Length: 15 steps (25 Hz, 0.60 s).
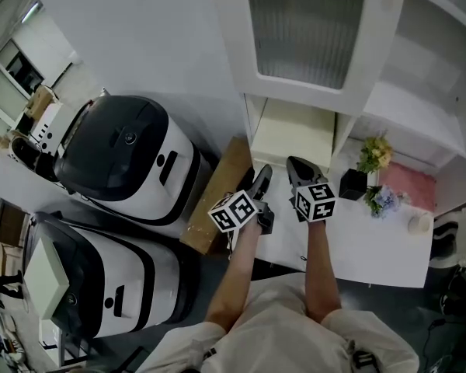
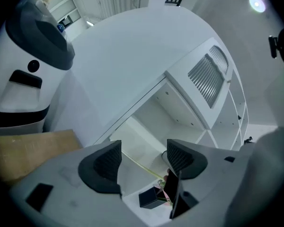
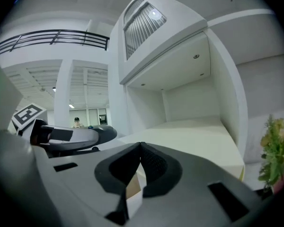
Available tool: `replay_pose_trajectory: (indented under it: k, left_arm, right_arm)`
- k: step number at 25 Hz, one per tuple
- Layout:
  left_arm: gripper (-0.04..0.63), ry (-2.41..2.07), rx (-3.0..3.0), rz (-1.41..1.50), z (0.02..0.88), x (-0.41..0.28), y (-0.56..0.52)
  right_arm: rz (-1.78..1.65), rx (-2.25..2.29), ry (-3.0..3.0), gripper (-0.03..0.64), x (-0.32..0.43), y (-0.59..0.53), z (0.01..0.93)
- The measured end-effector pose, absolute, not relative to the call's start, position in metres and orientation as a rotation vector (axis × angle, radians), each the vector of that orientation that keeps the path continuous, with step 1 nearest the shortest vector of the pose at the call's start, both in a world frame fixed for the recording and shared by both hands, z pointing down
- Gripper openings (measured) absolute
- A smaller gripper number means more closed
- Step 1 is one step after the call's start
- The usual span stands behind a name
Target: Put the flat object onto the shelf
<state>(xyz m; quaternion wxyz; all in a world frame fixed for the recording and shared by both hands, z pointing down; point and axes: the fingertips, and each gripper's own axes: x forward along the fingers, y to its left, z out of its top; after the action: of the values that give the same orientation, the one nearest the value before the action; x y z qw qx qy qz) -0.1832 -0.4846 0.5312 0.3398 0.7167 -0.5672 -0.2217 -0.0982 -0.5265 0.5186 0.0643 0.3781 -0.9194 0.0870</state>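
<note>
Lying in the open lower compartment of the white shelf (image 1: pixel 252 123) is the pale flat board (image 1: pixel 295 134), which fills most of the compartment floor. Neither tool touches it.

Both arms reach forward from the bottom of the head view, and both tools hang just in front of the compartment's mouth. The left hand-held gripper (image 1: pixel 262 176) is wide: in its own view the two dark pads (image 2: pixel 106 162) stand well apart with nothing between them, only the board's thin yellowish edge and the shelf showing through the gap. The right hand-held gripper (image 1: pixel 299 165) is closed and empty. In its own view its jaws meet at the tips, and the cream board (image 3: pixel 194 136) lies beyond them.

The shelf stands on a white counter (image 1: pixel 373 247). To the right of the tools sit a small black pot (image 1: pixel 352 184) and a sprig of yellow flowers (image 1: pixel 375 154). A brown cardboard sheet (image 1: pixel 217 196) lies at the counter's left end, beside two large white-and-black machines (image 1: pixel 132 162).
</note>
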Motion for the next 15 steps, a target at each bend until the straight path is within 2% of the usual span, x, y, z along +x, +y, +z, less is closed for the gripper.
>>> replay_pose_trajectory:
  k: [15]
  left_arm:
    - [0.299,-1.653,2.174,-0.274,0.497,-0.170,-0.473]
  right_arm:
    - [0.284,1.247,-2.722,0.067,-0.075,-0.511,0.515]
